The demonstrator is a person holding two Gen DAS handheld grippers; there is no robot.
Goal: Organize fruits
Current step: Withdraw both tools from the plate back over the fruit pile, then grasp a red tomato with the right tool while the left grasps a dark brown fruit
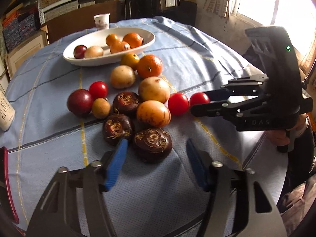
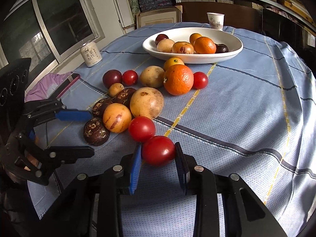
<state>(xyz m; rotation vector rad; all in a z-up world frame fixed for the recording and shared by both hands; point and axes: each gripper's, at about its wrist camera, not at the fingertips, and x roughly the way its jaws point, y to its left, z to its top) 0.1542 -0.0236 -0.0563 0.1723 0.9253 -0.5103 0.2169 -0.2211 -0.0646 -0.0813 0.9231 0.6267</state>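
Loose fruit lies clustered on the blue checked tablecloth (image 1: 197, 45). My right gripper (image 2: 158, 146) is shut on a red tomato (image 2: 158, 150) at the near edge of the cluster; the left wrist view shows that tomato (image 1: 199, 98) between its fingers. My left gripper (image 1: 156, 141) is open, and a dark water chestnut (image 1: 152, 144) sits between its blue pads with a gap on each side. From the right wrist view the left gripper (image 2: 91, 133) straddles the same chestnut (image 2: 96, 131). A white oval bowl (image 1: 79, 61) behind the cluster holds several fruits.
A second red tomato (image 2: 141, 128) touches the held one. An orange (image 2: 178, 80), pale round fruits and two more chestnuts crowd the middle. A paper cup (image 2: 215, 20) stands behind the bowl, a drink can (image 2: 90, 54) at the left, and a pink-edged phone (image 2: 68, 85) lies on purple cloth.
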